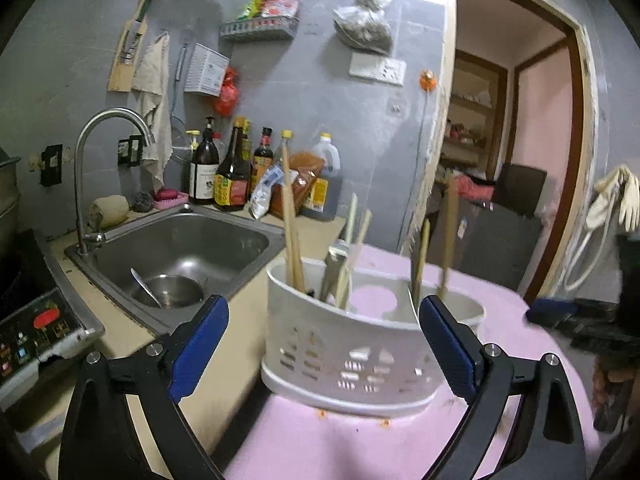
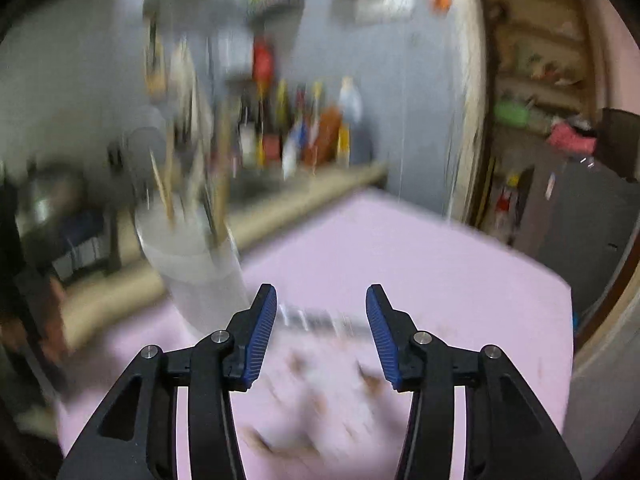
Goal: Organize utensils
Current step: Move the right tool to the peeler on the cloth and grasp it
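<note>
A white plastic utensil holder [image 1: 352, 344] stands on the pink table [image 1: 320, 448], with wooden chopsticks [image 1: 290, 220] and a metal utensil [image 1: 334, 272] upright in it. My left gripper [image 1: 322, 312] is open, its fingers either side of the holder's near face, not touching it. The right wrist view is heavily blurred. There my right gripper [image 2: 321, 300] is open and empty above the pink table [image 2: 420, 260]. A metal utensil [image 2: 316, 318] lies on the table just beyond its fingertips. The holder [image 2: 192, 264] is at the left.
A steel sink [image 1: 180, 256] with a bowl and spoon [image 1: 168, 290] lies left of the table, with a tap [image 1: 86, 184], sauce bottles [image 1: 232, 172] behind and an induction cooker [image 1: 36, 328] at the near left. A doorway [image 1: 520, 160] opens at the right.
</note>
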### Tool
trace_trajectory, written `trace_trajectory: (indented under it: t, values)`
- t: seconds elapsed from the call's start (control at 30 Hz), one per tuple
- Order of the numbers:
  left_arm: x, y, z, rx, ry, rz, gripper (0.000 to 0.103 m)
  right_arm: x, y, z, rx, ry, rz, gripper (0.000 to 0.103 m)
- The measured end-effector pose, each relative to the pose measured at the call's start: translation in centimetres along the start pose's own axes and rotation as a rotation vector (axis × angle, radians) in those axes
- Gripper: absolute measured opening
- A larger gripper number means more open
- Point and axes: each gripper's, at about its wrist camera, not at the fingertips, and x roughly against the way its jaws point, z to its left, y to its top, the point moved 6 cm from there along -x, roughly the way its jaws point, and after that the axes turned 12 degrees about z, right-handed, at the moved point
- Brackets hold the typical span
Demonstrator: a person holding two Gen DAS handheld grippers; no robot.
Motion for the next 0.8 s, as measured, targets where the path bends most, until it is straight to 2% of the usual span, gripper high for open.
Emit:
trace_trajectory:
  t: [0.07,0.17,0.4,0.57,0.6,0.63,0.67,0.7,0.73,0.8]
  values:
    - [-0.7,-0.5,-0.6,-0.004,-0.005,0.017,0.093,-3.0,-1.6,-0.6,0.078,-0.015,0.113,0.045]
    - [-1.5,-1.0,-1.0,0.010,-0.013,0.043,0.093,-6.9,-2.5,-1.1,0.191,-0.045,0.214,0.045]
    - [-2.4,-1.2,-0.4,0.033,0.003,0.057,0.093,-11.4,-1.1,-0.8,0.404,-0.099,0.274,0.045]
    - [-2.8,-1.2,0.1,0.035,0.017,0.067,0.093,-13.3,-0.8,-1.4,0.488,-0.037,0.331,0.047]
    - [-2.9,-1.2,0.1,0.036,0.017,0.068,0.093,-13.4,-0.5,-1.8,0.482,-0.019,0.337,0.044]
    - [-2.8,-1.2,0.2,0.037,0.017,0.068,0.093,-13.3,-0.6,-2.0,0.471,-0.019,0.341,0.029]
    - [-2.8,-1.2,0.1,0.036,0.016,0.067,0.093,-13.2,-0.4,-2.4,0.458,-0.031,0.343,0.018]
    - [-2.8,-1.2,0.2,0.038,0.017,0.064,0.093,-13.0,-0.5,-2.9,0.442,-0.026,0.352,0.014]
    - [-2.9,-1.2,0.2,0.038,0.017,0.066,0.093,-12.7,-0.5,-2.9,0.430,-0.020,0.359,0.006]
    - [-3.0,-1.4,0.3,0.042,0.018,0.071,0.093,-12.1,-1.6,-2.9,0.424,-0.004,0.399,0.005]
